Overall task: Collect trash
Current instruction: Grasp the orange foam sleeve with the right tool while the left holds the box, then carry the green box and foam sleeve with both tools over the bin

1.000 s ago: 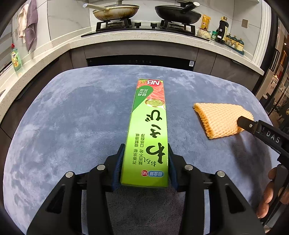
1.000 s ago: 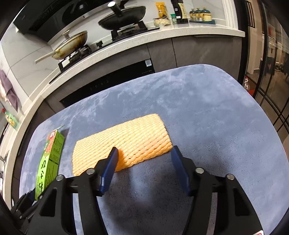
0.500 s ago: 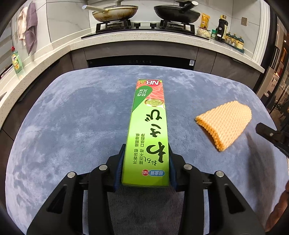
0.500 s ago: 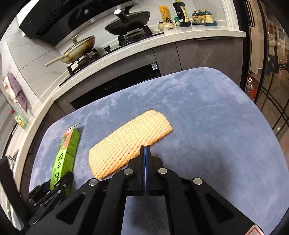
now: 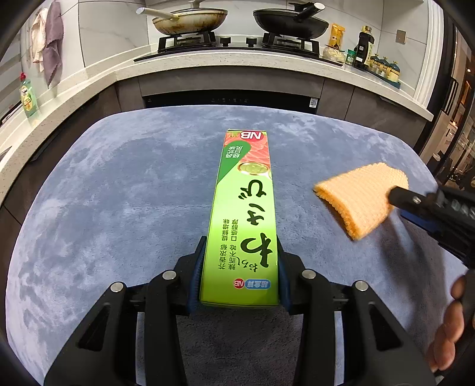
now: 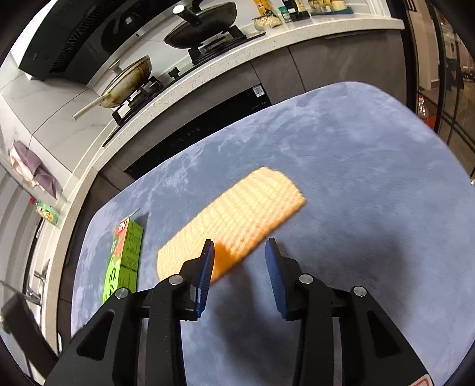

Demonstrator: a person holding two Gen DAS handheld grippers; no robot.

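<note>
A long green carton [image 5: 243,207] lies lengthwise on the blue-grey plush table cover [image 5: 118,193], and my left gripper [image 5: 240,246] is shut on its near end. An orange foam net sleeve [image 6: 243,213] lies to the right and looks blurred in the right wrist view. My right gripper [image 6: 240,242] has its jaws opening. The sleeve's near corner sits between them beside the left pad, and the pads do not press on it. The left wrist view shows the sleeve [image 5: 362,199] with a right gripper finger [image 5: 415,202] at its right edge. The carton [image 6: 124,255] shows at far left.
Behind the table runs a counter with a hob, a pale frying pan [image 5: 190,20] and a black wok [image 5: 291,20]. Bottles and jars [image 5: 365,47] stand at the counter's right end. A person's fingers [image 5: 445,341] show at the lower right.
The right gripper's jaws closed fully at the sleeve's near edge, then parted again. The sleeve has swung round and shifted on the cloth. The left gripper and carton kept still.
</note>
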